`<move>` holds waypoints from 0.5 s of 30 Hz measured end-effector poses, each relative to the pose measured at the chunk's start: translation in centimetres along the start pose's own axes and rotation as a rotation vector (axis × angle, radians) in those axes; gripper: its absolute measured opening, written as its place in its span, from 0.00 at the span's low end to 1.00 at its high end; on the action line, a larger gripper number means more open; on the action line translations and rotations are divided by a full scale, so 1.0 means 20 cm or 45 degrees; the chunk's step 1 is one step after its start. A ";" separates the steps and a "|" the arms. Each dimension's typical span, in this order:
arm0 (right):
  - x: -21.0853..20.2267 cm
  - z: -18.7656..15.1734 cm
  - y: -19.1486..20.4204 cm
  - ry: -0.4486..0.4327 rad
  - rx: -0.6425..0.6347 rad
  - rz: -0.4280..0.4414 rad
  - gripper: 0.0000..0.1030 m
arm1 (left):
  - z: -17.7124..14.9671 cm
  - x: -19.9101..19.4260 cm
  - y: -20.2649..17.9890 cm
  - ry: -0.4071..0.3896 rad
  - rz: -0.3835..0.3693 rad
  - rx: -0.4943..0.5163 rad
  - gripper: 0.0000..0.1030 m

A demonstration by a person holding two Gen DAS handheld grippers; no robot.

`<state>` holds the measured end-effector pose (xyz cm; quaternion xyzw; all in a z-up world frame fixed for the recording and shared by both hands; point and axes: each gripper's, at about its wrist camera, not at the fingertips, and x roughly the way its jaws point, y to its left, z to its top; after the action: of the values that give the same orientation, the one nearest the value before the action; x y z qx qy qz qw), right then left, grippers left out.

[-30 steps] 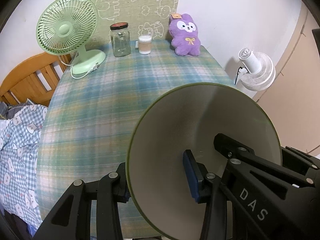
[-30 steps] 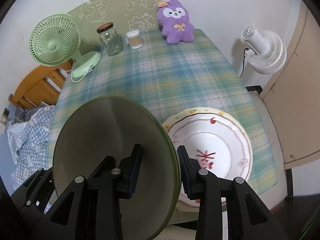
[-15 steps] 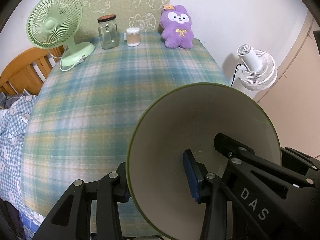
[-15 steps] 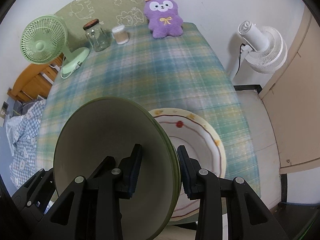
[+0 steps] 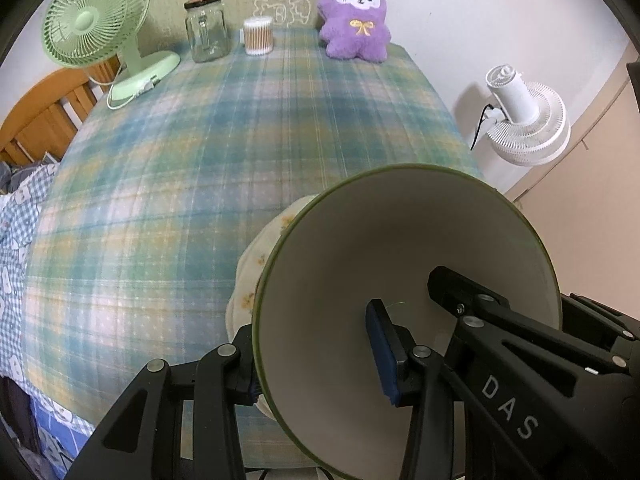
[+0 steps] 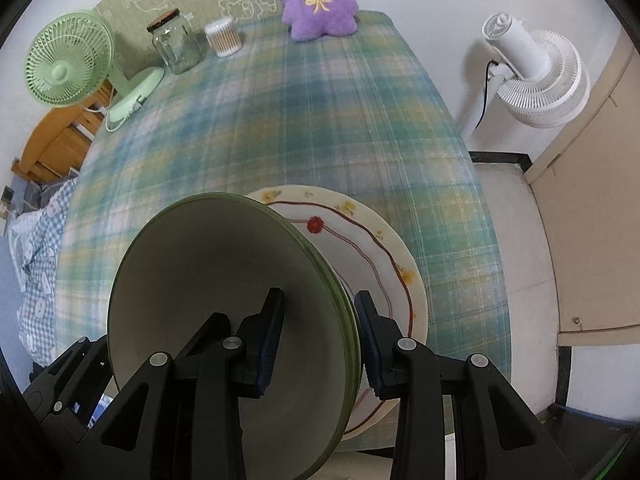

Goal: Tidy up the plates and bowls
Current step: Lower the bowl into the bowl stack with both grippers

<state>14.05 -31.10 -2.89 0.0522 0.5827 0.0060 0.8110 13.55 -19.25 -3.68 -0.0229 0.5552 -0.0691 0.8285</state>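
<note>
Green-rimmed bowl [image 6: 224, 320] | clamped at opposite rims by left gripper [image 5: 316, 354] and right gripper [image 6: 318, 338], above floral plate [image 6: 376, 248] near tablecloth [image 5: 208, 152] front edge | risk: uneven lowering tilts bowl, chipping plate

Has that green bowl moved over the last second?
Yes. The green bowl, clamped by both grippers, has come toward the flowered plate lying on the checked tablecloth; it now overlaps much more of that plate.

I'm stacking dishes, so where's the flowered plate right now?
The flowered plate lies flat at the near edge of the plaid table, just behind the green bowl that the left gripper and right gripper hold.
</note>
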 end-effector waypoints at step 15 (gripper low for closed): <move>0.02 0.01 -0.02 -0.004 -0.068 0.022 0.41 | 0.00 0.02 -0.06 -0.013 0.044 0.053 0.50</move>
<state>14.39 -31.53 -3.30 0.0355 0.5806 0.0286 0.8129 13.61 -20.57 -3.79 0.0035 0.5496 -0.0661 0.8328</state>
